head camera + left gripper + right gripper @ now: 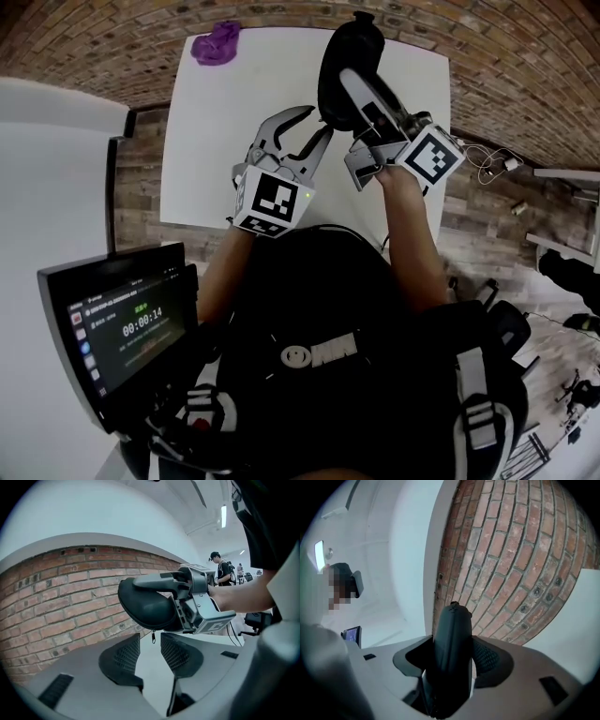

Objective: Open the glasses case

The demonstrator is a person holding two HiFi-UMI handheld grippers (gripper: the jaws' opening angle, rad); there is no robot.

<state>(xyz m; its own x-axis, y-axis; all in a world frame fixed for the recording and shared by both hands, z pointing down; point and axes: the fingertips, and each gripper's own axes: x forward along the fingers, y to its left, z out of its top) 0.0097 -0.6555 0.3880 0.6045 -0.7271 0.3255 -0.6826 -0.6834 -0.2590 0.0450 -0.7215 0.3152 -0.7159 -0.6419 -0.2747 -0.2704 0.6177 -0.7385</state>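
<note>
While the right tool [450, 660] clamps the light, semi-stiff glasses case [150, 606] in the air above the counter [234, 122], the empty, half-open left tool [150, 656] should probably pinch its small zipper pull [153, 637].

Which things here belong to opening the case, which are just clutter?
Job: case, zip pull, right gripper holding it, left gripper open.
Lying about: purple cloth, screen, cables.
</note>
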